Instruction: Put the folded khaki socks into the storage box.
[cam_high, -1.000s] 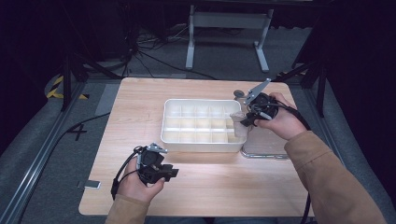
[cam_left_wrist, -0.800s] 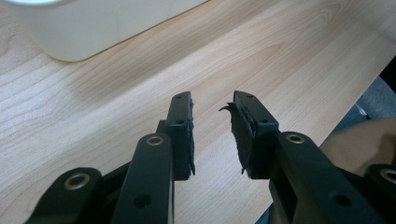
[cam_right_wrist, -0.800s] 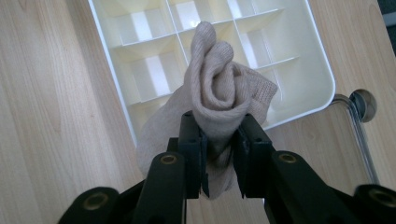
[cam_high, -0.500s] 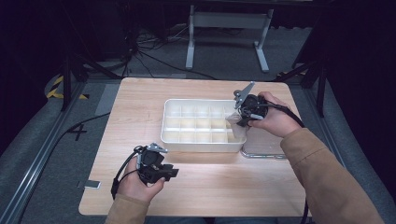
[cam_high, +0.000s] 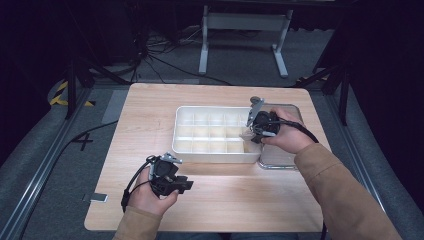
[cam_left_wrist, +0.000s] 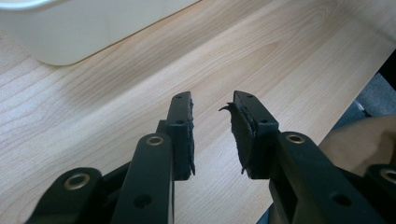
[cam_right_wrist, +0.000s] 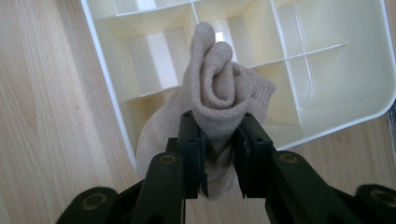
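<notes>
Two grippers are at work over a light wooden table (cam_high: 220, 200). At the centre right of the high view, the right gripper (cam_high: 252, 131) sits at the right end of a white divided organizer tray (cam_high: 215, 155), the hand around it coming in from the lower right in a tan sleeve. In the right gripper view its fingers (cam_right_wrist: 191, 154) are pressed on a rolled beige sock (cam_right_wrist: 217, 100): the roll stands up between the pads at the centre of the frame, its coiled end toward the top, and a looser part of the sock hangs to the lower left, over the tray's rim. Behind the sock lie the tray's empty cream compartments, filling the upper half of that view; which compartment the sock is over I cannot tell. Just right of the tray in the high view lies a shallow metal tray (cam_high: 280, 164), partly hidden by the right hand. The left gripper (cam_high: 185, 185) rests low in the frame, left of centre, near the tray's front wall and apart from it. In the left gripper view its fingers (cam_left_wrist: 182, 135) stand partly apart with nothing between them, only bare wood beneath, and a corner of the white tray shows at the upper left.
</notes>
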